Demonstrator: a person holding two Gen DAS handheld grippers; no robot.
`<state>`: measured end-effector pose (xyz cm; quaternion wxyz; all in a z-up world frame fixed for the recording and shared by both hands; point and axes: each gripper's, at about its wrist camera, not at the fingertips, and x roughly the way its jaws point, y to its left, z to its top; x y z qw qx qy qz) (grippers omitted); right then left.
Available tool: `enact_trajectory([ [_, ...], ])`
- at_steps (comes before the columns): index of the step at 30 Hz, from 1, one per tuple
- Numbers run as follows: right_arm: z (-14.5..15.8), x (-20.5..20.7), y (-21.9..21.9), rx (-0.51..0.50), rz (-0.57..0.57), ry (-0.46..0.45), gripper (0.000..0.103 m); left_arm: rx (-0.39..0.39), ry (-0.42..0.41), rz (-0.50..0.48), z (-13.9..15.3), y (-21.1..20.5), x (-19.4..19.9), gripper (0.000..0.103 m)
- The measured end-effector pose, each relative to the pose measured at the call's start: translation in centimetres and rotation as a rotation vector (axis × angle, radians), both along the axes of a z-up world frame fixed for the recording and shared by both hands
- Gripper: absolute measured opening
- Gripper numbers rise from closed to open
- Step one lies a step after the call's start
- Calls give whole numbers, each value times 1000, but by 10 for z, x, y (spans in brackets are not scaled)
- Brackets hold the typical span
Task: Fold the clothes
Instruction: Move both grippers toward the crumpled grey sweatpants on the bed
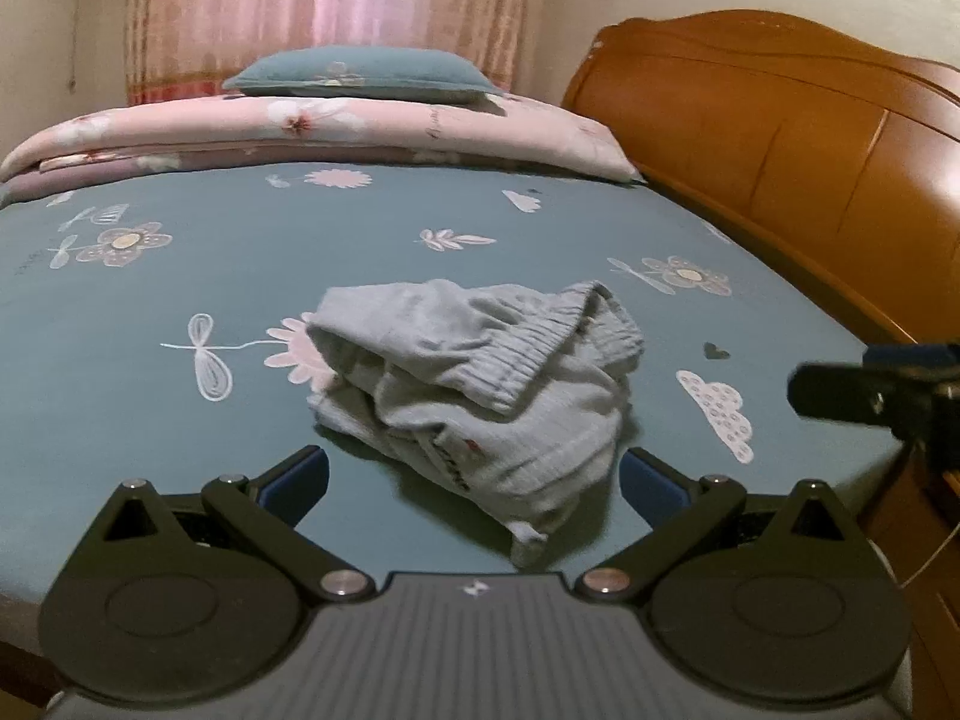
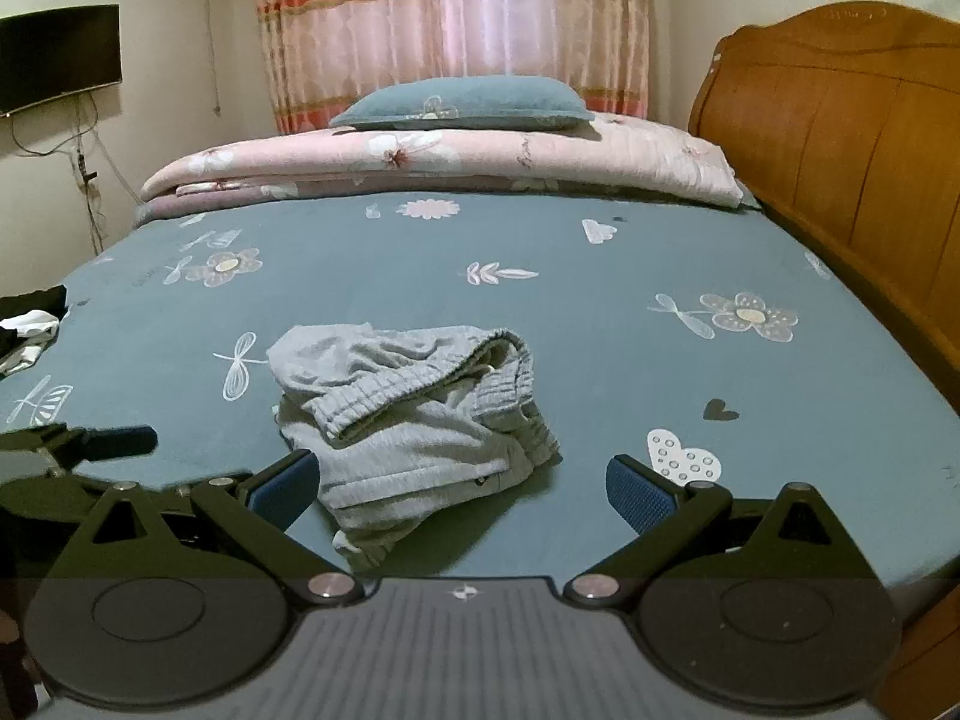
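A grey garment (image 1: 474,384) is found lying in a rumpled heap on the bed (image 1: 360,252), on the teal flower-printed sheet, near the bed's front edge. Its ribbed elastic waistband (image 1: 528,354) is turned up and lies across the top of the heap; the lower part trails toward the camera. No flat, squared fold is observed: the cloth is bunched, with loose creases. It is judged that folding remains to be done on this garment; whether any fold was made and lost cannot be settled.

A dark printed marking with a small red detail (image 1: 456,456) is noted on the near side of the garment. It is creased and blurred, and cannot be read. No other writing is legible.

The left hand-held gripper (image 1: 474,474) is held just in front of the garment, fingers spread wide, nothing between them. The right hand-held gripper (image 2: 462,486) is likewise spread and empty, its fingers flanking the garment's near end.

Beyond the garment, a folded pink quilt (image 2: 456,162) with a teal pillow (image 2: 468,102) on top is recorded. To the garment's right stands a wooden headboard (image 2: 840,138). Other dark and white clothing (image 2: 30,318) lies far to the garment's left.
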<state>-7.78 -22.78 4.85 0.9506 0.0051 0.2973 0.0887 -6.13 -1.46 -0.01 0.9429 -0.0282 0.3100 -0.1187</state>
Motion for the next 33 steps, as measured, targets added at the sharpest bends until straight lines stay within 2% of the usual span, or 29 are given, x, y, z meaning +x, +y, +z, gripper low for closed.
enact_trajectory([
  [7,-1,-2,-1,34,9,-2,103,-22,-8,-64,-4,-6,-10,102],
  [12,0,-5,-2,51,30,-30,103,-17,13,30,-1,-4,-7,102],
  [15,-2,-7,-10,64,27,-35,103,-26,20,46,0,-4,-4,102],
  [20,-8,-7,-24,77,3,-30,103,9,48,26,-6,-17,4,102],
  [29,-19,-4,-40,67,-35,-12,103,86,12,-36,-11,-43,5,101],
  [33,-22,-3,-38,70,-20,-4,103,102,1,-20,-10,-40,6,101],
])
